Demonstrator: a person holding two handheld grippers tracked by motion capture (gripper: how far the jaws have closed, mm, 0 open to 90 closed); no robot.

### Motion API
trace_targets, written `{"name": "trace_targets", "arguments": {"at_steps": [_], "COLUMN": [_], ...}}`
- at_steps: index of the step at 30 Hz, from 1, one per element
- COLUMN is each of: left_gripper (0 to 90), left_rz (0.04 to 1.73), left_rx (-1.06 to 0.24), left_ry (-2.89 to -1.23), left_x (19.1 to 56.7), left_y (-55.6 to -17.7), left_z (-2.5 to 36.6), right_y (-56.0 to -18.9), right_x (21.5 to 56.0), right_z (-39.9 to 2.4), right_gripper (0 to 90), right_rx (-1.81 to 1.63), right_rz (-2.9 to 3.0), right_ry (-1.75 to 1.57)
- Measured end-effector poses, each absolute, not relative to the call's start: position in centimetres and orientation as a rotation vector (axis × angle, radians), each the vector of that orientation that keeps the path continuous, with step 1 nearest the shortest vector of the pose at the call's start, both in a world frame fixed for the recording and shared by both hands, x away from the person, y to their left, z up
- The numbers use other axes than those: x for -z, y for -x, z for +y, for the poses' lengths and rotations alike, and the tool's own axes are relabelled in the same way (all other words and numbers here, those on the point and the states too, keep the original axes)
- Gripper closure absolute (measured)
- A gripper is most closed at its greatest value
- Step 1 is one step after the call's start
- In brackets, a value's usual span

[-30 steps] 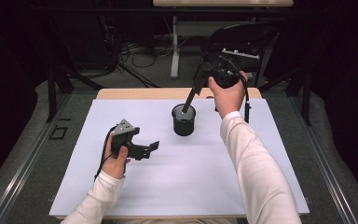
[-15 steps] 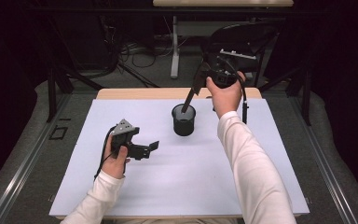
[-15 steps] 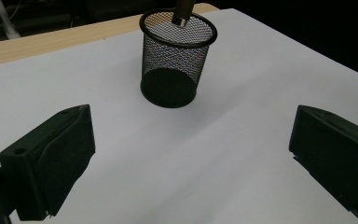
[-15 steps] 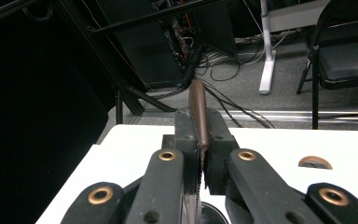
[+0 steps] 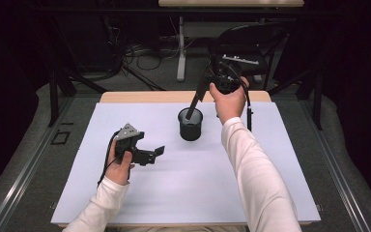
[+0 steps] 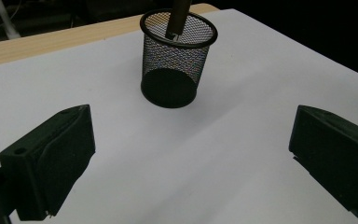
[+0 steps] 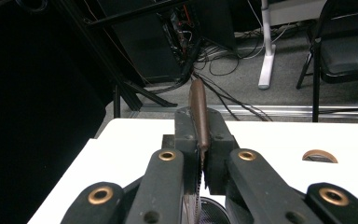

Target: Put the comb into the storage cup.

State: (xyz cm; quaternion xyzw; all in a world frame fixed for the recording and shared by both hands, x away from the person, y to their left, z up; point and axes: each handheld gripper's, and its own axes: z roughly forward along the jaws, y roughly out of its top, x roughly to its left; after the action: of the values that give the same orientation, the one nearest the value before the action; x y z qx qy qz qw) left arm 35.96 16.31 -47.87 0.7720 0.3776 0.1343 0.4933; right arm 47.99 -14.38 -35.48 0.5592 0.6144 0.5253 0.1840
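Observation:
A black mesh cup stands upright on the white sheet, just behind the table's middle. My right gripper hovers above and behind the cup, shut on a slim brown pen. The pen slants down and its lower end sits inside the cup. My left gripper rests low over the sheet to the cup's left, jaws wide open and pointed at the cup, nothing between them.
The sheet covers most of the table; a strip of wooden edge shows at the back. A black cable hangs from the right gripper. Behind the table stand a chair, a white stand leg and floor cables.
The right hand has shifted slightly with the pen, whose lower end stays in the cup. The left hand and its gripper have not moved.

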Motion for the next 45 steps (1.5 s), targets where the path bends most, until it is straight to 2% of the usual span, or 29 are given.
{"name": "trace_targets", "arguments": {"at_steps": [45], "left_gripper": [0.7], "left_rz": [0.917], "left_rx": [-0.328], "left_ry": [-1.876], "left_x": [47.9], "left_y": [-36.0], "left_z": [16.3], "right_y": [-48.8], "right_x": [39.8], "right_z": [-13.0], "right_gripper": [87.1], "right_rx": [-1.453], "right_rz": [1.754], "right_ry": [-1.645]}}
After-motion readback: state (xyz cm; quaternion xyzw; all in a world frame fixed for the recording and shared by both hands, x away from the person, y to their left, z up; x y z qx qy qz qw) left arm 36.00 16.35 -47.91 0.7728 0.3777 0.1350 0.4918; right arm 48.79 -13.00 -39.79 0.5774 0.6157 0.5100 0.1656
